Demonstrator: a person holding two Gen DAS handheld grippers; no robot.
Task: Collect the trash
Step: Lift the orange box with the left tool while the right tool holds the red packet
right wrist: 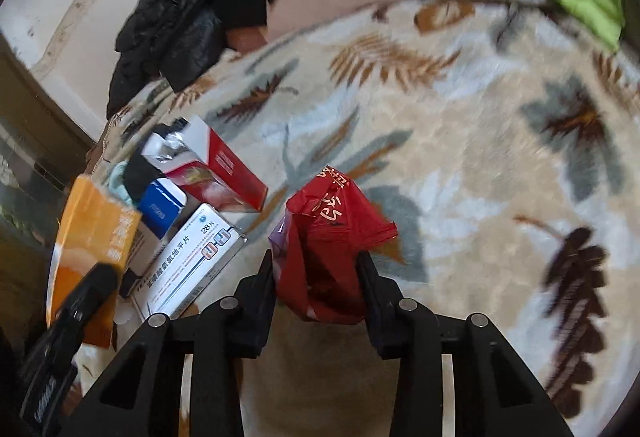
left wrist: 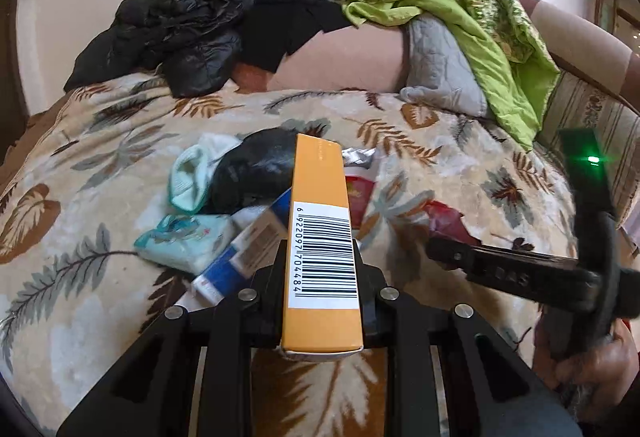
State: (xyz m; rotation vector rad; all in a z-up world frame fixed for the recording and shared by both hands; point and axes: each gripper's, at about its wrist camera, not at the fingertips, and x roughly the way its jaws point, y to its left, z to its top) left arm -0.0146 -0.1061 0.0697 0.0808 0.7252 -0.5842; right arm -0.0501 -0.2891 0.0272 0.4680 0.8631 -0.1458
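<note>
My left gripper (left wrist: 322, 261) is shut on a long orange box (left wrist: 320, 237) with a barcode, held above the leaf-patterned blanket; the box also shows in the right wrist view (right wrist: 92, 241). My right gripper (right wrist: 318, 273) is shut on a crumpled red wrapper (right wrist: 328, 237), which shows in the left wrist view (left wrist: 444, 221) too. On the blanket lie a red and white carton (right wrist: 216, 169), a white medicine box (right wrist: 192, 261), a blue box (right wrist: 162, 205), a black bag (left wrist: 252, 169) and pale green packets (left wrist: 184, 241).
The leaf-patterned blanket (right wrist: 460, 141) covers the bed. A black jacket (left wrist: 176, 33), a green cloth (left wrist: 460, 1) and a grey quilted pillow (left wrist: 440, 69) lie at the far side. The right gripper's body (left wrist: 520, 273) shows at the left wrist view's right edge.
</note>
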